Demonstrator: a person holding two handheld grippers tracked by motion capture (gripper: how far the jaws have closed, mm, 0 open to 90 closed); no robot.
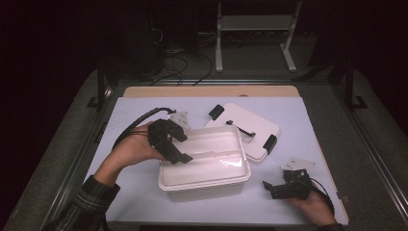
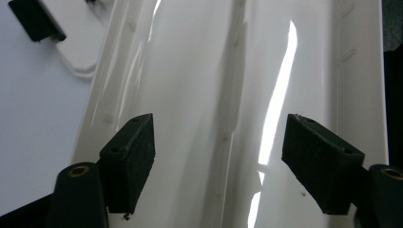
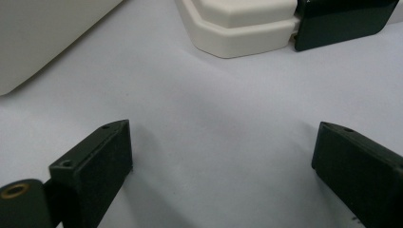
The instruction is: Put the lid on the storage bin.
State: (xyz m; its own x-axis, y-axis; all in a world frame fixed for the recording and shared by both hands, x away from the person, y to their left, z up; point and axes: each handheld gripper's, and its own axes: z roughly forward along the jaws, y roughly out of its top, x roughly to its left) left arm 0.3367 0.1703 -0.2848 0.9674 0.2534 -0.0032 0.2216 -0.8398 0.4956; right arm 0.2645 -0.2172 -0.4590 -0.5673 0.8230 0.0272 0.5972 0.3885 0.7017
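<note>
High view: white bin (image 1: 204, 166) mid-table, lid (image 1: 250, 127) off, leaning at its far right corner. Left gripper (image 1: 175, 144) over bin's left rim, jaws apart, gripping nothing; careless closing may tip or shove bin into lid. Right gripper (image 1: 276, 188) resting on table, jaws apart, empty.

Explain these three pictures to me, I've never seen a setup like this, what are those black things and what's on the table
No robot here: a person holds a handheld two-jaw clamp in each hand. The high view looks down on the table from above the person's side. The other two pictures come from cameras riding on each clamp, looking along its black jaws.

On the pale table cover stands an open white plastic box. Behind it lies its white lid, with black clips at its edges.

The left gripper is over the box's left end, jaws open; its own view looks into the glossy white inside of the box. The right gripper rests low near the table's right front, jaws open over bare cover, a corner of the lid ahead. Neither holds anything.
</note>
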